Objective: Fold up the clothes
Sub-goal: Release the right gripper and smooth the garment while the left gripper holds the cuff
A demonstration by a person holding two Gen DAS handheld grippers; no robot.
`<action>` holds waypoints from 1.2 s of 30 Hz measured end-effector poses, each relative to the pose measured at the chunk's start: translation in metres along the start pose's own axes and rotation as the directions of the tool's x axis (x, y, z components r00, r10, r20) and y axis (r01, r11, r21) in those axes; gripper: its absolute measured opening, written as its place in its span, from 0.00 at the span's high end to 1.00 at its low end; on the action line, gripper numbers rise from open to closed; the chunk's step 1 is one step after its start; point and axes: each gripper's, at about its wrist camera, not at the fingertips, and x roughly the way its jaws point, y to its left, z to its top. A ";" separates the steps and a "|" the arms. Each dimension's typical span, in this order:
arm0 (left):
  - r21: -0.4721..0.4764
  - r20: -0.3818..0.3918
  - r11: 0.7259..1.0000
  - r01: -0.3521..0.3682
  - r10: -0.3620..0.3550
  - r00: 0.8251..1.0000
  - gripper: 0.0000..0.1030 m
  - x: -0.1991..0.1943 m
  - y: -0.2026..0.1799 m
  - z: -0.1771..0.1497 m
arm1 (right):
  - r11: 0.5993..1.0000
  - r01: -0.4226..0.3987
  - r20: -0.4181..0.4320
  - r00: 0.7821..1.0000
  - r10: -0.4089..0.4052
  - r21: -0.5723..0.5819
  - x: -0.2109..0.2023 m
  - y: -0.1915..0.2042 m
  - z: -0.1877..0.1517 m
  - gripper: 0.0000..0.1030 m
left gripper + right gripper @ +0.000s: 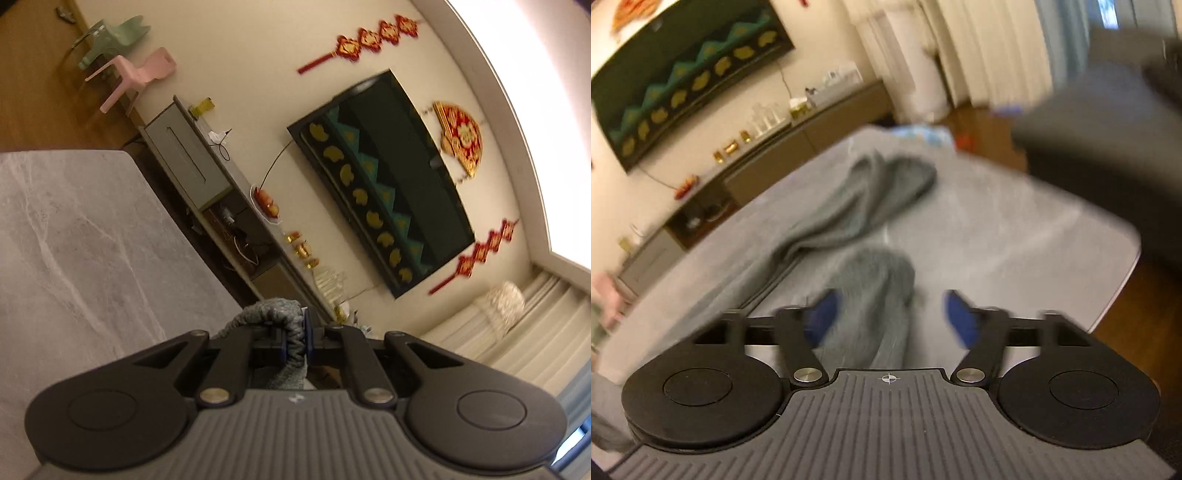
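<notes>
A grey knitted garment (pixel 849 199) lies stretched across the grey marble table (pixel 1015 240) in the right wrist view. One rounded end of the garment (pixel 879 288) lies just beyond and between the fingers of my right gripper (pixel 890 310). That gripper is open, and its blue pads (pixel 958 314) stand wide apart and press on nothing. In the left wrist view my left gripper (pixel 295 332) is shut on a bunched fold of the same grey knit (pixel 273 314), held up above the table (pixel 74 240). The cloth below that grip is hidden behind the gripper body.
A low TV cabinet (pixel 207 162) with small ornaments runs along the wall under a wall-mounted television (pixel 380 177). Pink and green plastic chairs (pixel 129 70) stand on the wooden floor. A large dark blurred shape (pixel 1108 147) fills the upper right beside the table. Curtains (pixel 979 44) hang beyond.
</notes>
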 end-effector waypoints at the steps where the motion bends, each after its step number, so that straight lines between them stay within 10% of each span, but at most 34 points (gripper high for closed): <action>1: 0.007 0.003 1.000 -0.002 0.002 1.000 0.92 -0.003 0.001 0.000 | 0.997 0.000 -0.003 1.000 0.000 -0.073 0.000 0.012 0.004 0.27; 7: 0.007 0.003 1.000 -0.006 0.006 1.000 0.92 -0.007 0.003 0.000 | 0.915 0.032 -0.146 0.984 -0.099 -0.403 0.075 0.068 -0.005 0.18; 8: 0.011 0.002 1.000 -0.012 0.012 1.000 0.92 -0.007 0.003 0.000 | 0.904 0.059 -0.169 0.975 -0.143 -0.424 0.095 0.069 -0.008 0.44; 9: 0.013 0.006 1.000 -0.020 0.020 1.000 0.92 -0.008 0.003 0.000 | 0.918 0.051 -0.183 0.974 -0.132 -0.393 0.102 0.064 -0.006 0.94; 11: 0.008 0.031 0.999 -0.050 0.050 0.998 0.92 -0.012 0.005 0.002 | 0.951 0.020 -0.203 0.975 -0.086 -0.307 0.107 0.052 0.001 0.98; 14: -0.033 0.076 0.994 -0.103 0.105 0.992 0.92 -0.020 0.012 0.007 | 0.989 -0.066 -0.009 0.998 0.065 -0.131 0.044 0.028 0.020 1.00; 17: -0.114 0.102 0.981 -0.155 0.167 0.981 0.92 -0.024 0.024 0.012 | 0.999 -0.038 0.065 0.997 0.036 0.033 0.001 -0.016 0.023 0.89; 18: -0.137 0.102 0.977 -0.165 0.179 0.978 0.92 -0.023 0.027 0.013 | 0.999 0.005 0.022 1.000 -0.006 0.044 0.004 -0.029 0.020 0.59; 20: -0.157 0.091 0.973 -0.170 0.186 0.978 0.92 -0.019 0.031 0.013 | 0.996 0.090 -0.081 0.993 -0.088 0.015 0.012 -0.051 0.014 0.40; 29: -0.127 0.074 0.974 -0.186 0.196 0.978 0.92 -0.017 0.031 0.008 | 0.954 0.049 -0.168 0.980 -0.102 -0.295 0.031 -0.034 0.024 0.17; 36: -0.025 -0.002 0.995 -0.098 0.098 0.995 0.83 -0.010 0.018 0.005 | 0.914 -0.019 -0.381 0.912 -0.150 -0.405 0.117 -0.025 0.003 0.29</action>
